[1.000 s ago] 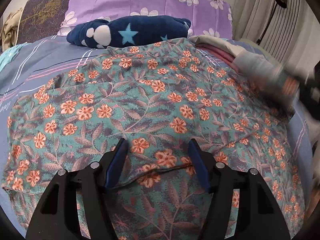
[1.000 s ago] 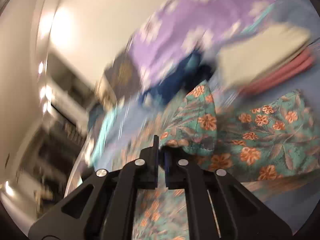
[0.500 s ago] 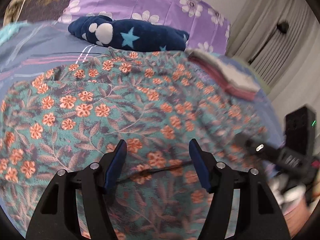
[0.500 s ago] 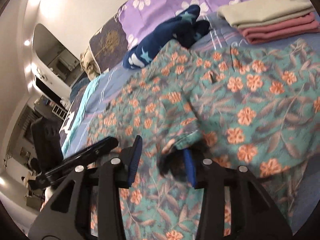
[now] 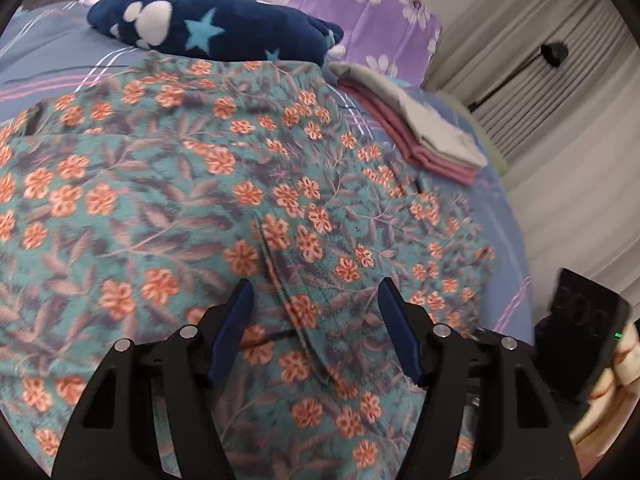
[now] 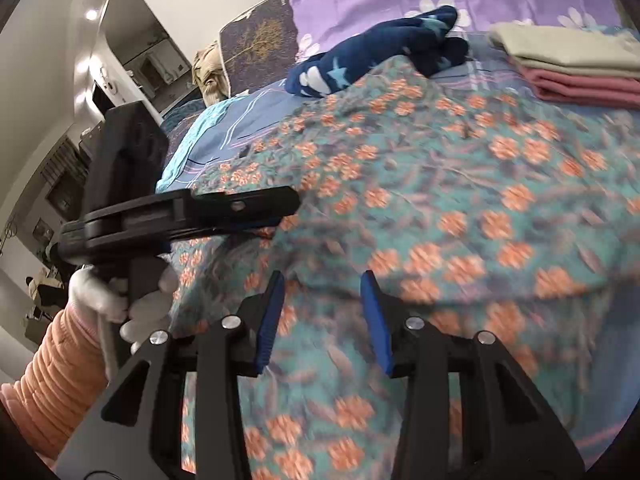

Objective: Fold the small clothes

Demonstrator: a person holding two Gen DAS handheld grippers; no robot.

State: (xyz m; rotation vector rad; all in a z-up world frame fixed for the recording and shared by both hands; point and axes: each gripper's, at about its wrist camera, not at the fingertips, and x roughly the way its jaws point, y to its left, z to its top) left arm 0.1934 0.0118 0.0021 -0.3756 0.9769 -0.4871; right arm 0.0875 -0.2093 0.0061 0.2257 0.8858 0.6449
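Left wrist: floral garment (image 5: 248, 208) spread beneath parted jaws.

Navy plush (image 5: 216, 26), folded stack (image 5: 416, 128) crowd floral garment's (image 5: 200, 208) far edge.

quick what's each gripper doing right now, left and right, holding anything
Left gripper: open, holding nothing, over the floral garment.
Right gripper: open, holding nothing, over the same garment.
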